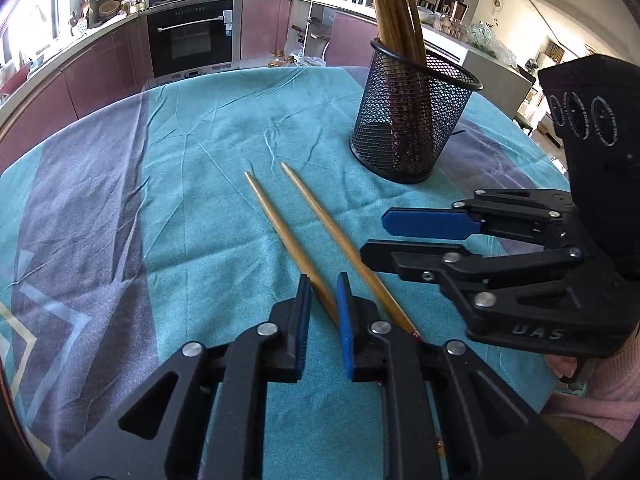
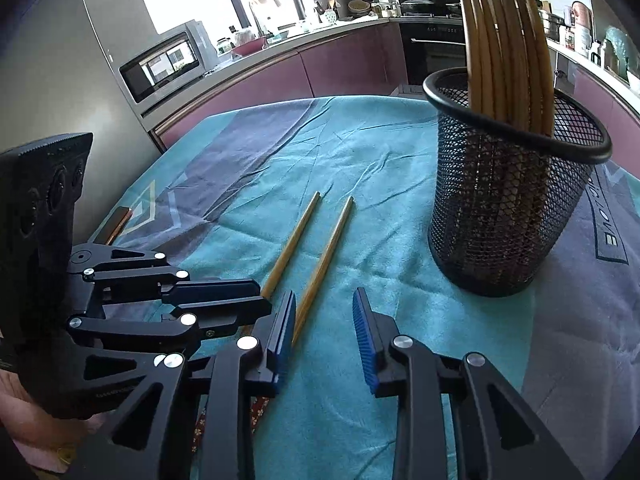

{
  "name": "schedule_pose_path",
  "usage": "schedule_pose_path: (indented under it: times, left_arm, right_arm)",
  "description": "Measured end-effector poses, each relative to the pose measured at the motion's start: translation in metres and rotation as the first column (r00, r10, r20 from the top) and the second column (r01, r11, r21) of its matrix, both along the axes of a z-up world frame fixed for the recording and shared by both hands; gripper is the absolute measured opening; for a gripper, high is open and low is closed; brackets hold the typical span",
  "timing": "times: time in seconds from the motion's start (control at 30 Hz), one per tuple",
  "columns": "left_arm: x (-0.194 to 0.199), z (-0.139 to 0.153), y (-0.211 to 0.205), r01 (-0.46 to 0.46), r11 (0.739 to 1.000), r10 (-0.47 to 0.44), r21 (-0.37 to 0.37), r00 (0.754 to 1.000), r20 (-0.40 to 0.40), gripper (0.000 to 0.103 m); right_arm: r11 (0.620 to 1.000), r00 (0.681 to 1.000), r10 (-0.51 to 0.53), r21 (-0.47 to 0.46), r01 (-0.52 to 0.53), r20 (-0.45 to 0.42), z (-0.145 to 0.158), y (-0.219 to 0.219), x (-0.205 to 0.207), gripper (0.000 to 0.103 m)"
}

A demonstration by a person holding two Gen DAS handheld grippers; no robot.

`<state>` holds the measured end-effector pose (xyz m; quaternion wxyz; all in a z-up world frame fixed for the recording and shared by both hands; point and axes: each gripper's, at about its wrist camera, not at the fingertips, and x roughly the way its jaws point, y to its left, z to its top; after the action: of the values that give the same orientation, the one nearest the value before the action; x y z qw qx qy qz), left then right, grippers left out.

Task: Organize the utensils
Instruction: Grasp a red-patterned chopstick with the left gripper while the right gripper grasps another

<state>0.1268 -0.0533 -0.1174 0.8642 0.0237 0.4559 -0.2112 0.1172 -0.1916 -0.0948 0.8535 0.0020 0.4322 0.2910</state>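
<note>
Two chopsticks lie loose on the teal cloth, side by side with a small gap, tips toward twelve o'clock in both wrist views. In the left wrist view the left chopstick runs down into the left gripper, whose blue pads are drawn in close on its lower shaft; the jaws are clamped on it. The right chopstick passes just outside that gripper's right pad and goes under the lower finger of the right gripper, which comes in from three o'clock.

In the right wrist view the right gripper has its jaws apart. The right chopstick lies at the inner face of its left pad; whether the pad touches it I cannot tell. The left chopstick ends under the left gripper at nine o'clock.

A black mesh holder stands upright at one o'clock of the loose pair, well apart from them, with a bundle of chopsticks leaning inside it. A pink sleeve shows at four o'clock in the left view.
</note>
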Motion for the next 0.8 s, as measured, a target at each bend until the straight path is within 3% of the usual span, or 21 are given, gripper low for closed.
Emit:
schedule_pose_path:
  times: [0.13,0.27,0.47,0.8]
  left_arm:
    - [0.000,0.000,0.001,0.001,1.000,-0.001,-0.002,1.000,-0.001,0.013]
    - [0.001,-0.001,0.001,-0.011,1.000,0.011,0.009,1.000,0.000,0.023]
    - [0.007,-0.002,0.000,-0.010,1.000,0.010,0.008,1.000,-0.007,0.022]
    - [0.014,-0.002,-0.005,-0.013,1.000,0.013,0.023,1.000,-0.009,0.023]
  right_arm:
    - [1.000,1.000,0.015,-0.001,-0.015,-0.014,-0.003,0.006,0.002,0.028]
    - [1.000,1.000,0.016,-0.019,-0.016,-0.010,-0.003,0.006,0.003,0.024]
    - [0.998,1.000,0.019,-0.055,-0.019,-0.005,-0.001,0.004,0.002,0.017]
    - [0.998,0.999,-0.012,-0.067,0.010,-0.032,-0.002,-0.004,0.004,0.017]
